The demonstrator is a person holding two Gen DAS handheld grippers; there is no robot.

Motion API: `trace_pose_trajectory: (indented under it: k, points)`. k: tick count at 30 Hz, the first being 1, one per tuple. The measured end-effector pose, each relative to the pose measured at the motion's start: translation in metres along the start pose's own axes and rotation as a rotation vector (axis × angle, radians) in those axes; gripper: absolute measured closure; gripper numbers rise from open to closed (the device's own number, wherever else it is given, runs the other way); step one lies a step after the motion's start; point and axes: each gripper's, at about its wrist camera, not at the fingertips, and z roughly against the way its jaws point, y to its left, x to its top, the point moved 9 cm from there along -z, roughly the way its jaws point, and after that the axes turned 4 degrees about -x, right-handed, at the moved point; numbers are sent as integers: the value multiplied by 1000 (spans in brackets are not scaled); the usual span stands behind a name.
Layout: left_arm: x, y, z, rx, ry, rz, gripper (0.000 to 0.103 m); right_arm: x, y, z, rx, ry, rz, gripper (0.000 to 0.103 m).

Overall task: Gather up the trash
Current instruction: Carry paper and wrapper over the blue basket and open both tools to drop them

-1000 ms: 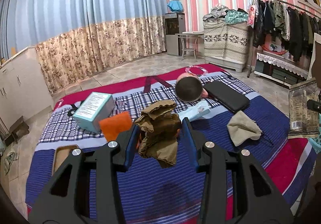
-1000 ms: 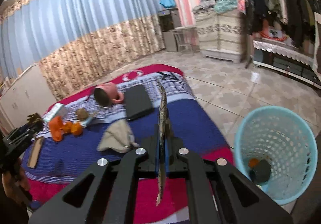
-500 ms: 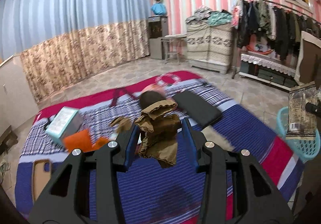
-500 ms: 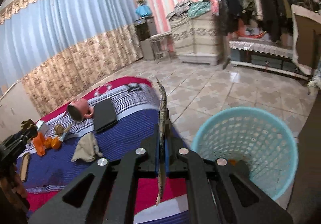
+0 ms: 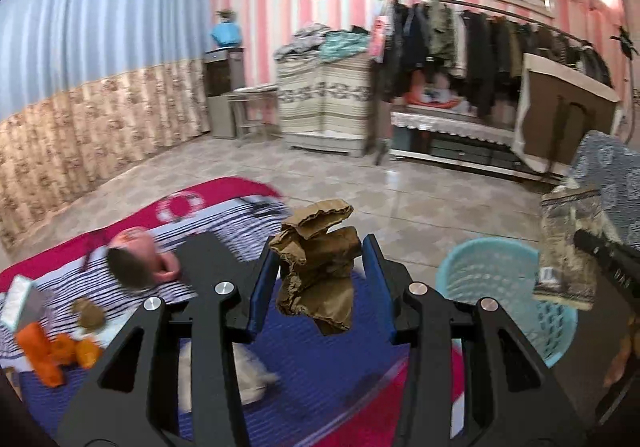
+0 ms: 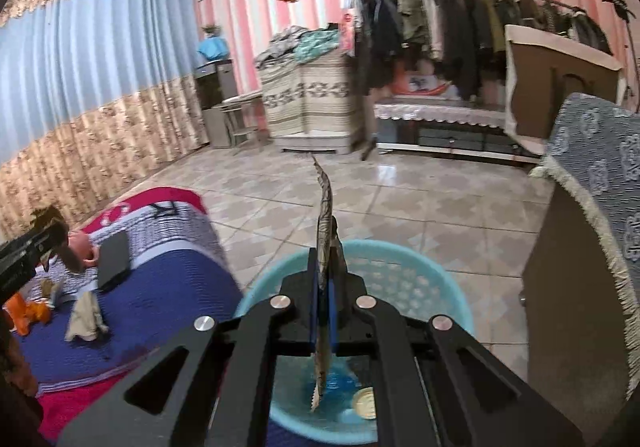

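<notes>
— Right wrist view: what is in the light-blue laundry-style basket [image 6: 420, 287]?
— A round yellowish lid-like piece [image 6: 365, 403] lies on its bottom beside something blue; the rest is hidden. The right gripper [image 6: 325, 289] hangs over its rim, fingers closed flat on a thin snack wrapper [image 6: 323, 223] standing edge-on.
— And the left gripper [image 5: 318, 271]?
— Its fingers pinch a crumpled brown paper wad [image 5: 318, 267], held above the bed's [image 5: 328, 375] blue blanket, the basket just to its right.
— Room around?
— Bare tiled floor [image 6: 380, 199] stretches beyond the basket; a cloth-draped cabinet [image 6: 580, 247] stands close on the right, the bed edge on the left.
</notes>
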Motion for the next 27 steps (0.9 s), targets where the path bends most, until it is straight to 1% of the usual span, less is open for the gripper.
trace_pose_trajectory:
  k: [3, 6, 7, 9, 14, 18, 19, 20, 22, 27]
  points:
    - [8, -40, -19, -69, 0, -26, 61, 3, -22, -9, -26, -4, -34, 99]
    - [12, -74, -34, -107, -2, -47, 61, 0, -39, -14, -29, 1, -93, 99]
    - [12, -88, -42, -126, 6, -50, 61, 0, -41, -15, -35, 0, -91, 99]
    - [11, -104, -49, -147, 14, -57, 61, -1, -46, -14, -47, 0, -88, 99]
    - [2, -144, -72, -196, 32, -96, 61, -9, -70, -9, -72, -1, -162, 99]
    - [-14, -165, -88, -220, 63, -116, 61, -14, -77, -13, -91, 17, -170, 99]
    - [-23, -170, -93, -231, 79, -128, 61, -16, -77, -14, -93, 24, -174, 99]
    - [-28, -173, -96, -228, 89, -141, 61, -17, -78, -15, -95, 31, -178, 99]
    - [-39, -176, -107, -212, 116, -167, 61, -22, -76, -16, -91, 44, -191, 99]
    - [-54, -174, -120, -213, 161, -166, 61, -29, -60, -13, -75, 61, -169, 99]
